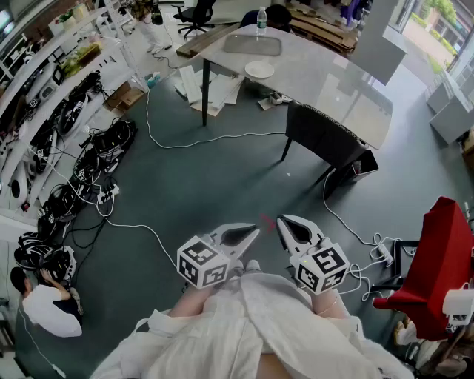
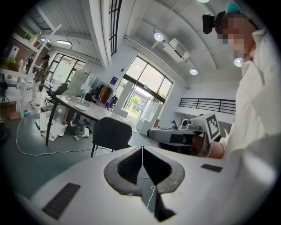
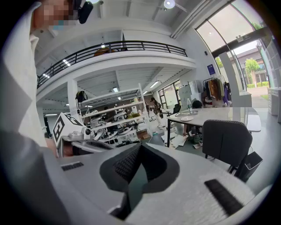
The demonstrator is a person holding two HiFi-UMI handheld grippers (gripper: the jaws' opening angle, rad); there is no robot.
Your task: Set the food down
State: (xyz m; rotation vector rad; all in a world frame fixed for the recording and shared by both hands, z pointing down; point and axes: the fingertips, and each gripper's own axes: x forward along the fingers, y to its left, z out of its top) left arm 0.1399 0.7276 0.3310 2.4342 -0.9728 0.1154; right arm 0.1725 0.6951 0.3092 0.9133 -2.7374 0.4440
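Both tongs sit in front of me over the grey floor, angled slightly down. The left gripper (image 1: 255, 231) has its jaws pressed together; in the left gripper view (image 2: 142, 150) the dark pads meet along one thin seam with nothing between them. The right gripper (image 1: 284, 224) is the same: in the right gripper view (image 3: 139, 148) its jaws are closed tip to tip and carry nothing. The two tips are near each other but not touching.

I cannot pick out the food in any view.

The grey table (image 1: 333, 81) stands well apart from me, across the floor. On it are a white plate (image 1: 259, 69), a shallow tray (image 1: 252, 45) and a clear bottle (image 1: 261, 20), too small for its label to be read. A dark chair (image 1: 326, 137) stands at the table's near edge, and loose papers (image 1: 211, 89) lie under it.

Each marker cube, left (image 1: 201, 265) and right (image 1: 320, 268), shows only black-and-white square patterns, no words. A small blue sign (image 2: 113, 80) hangs by the windows, its writing too small to read.

A white cable (image 1: 200, 141) trails across the floor.
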